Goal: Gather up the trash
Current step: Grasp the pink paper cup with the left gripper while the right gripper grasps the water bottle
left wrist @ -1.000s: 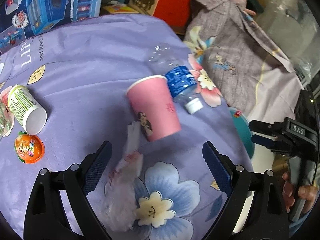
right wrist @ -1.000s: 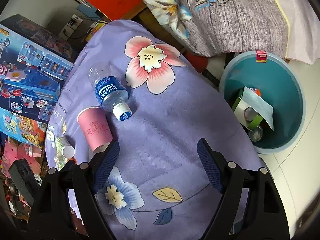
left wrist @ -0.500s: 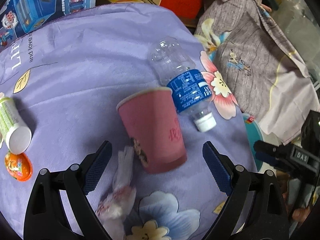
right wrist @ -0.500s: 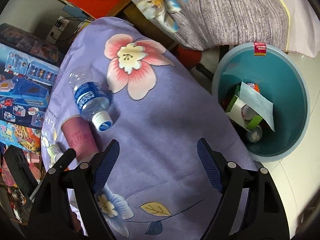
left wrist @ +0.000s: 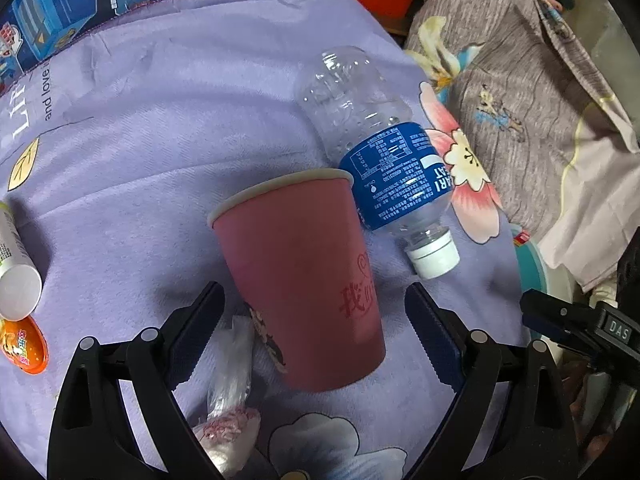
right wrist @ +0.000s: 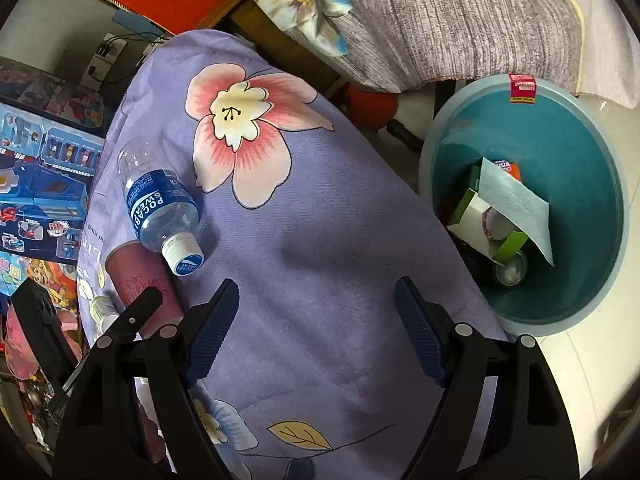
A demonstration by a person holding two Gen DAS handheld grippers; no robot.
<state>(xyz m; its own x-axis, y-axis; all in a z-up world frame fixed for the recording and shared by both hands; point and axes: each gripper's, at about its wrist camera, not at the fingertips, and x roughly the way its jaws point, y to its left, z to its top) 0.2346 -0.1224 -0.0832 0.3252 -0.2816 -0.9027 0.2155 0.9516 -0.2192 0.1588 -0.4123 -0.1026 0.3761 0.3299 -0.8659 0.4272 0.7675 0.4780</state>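
Observation:
A pink paper cup (left wrist: pixel 304 276) lies on its side on the purple flowered cloth (left wrist: pixel 160 120). My left gripper (left wrist: pixel 316 332) is open, its jaws on either side of the cup's base, not closed on it. A clear bottle with a blue label (left wrist: pixel 380 164) lies against the cup, white cap toward me. A crumpled wrapper (left wrist: pixel 232 364) lies by the left finger. My right gripper (right wrist: pixel 316 332) is open and empty above the cloth; the bottle (right wrist: pixel 160 208) and cup (right wrist: pixel 140 280) show at its left. A teal bin (right wrist: pixel 568 128) holding trash stands on the floor at right.
A white-and-green small bottle (left wrist: pixel 16 264) and an orange lid (left wrist: pixel 24 344) lie at the left edge. Toy boxes (left wrist: pixel 80 12) stand behind the table. A grey garment (left wrist: pixel 540 80) hangs to the right. The right gripper (left wrist: pixel 580 328) shows at the right edge.
My left gripper has moved forward and down, so the pink cup now sits between its jaws. My right gripper has drifted a little; the bin and bottle look closer.

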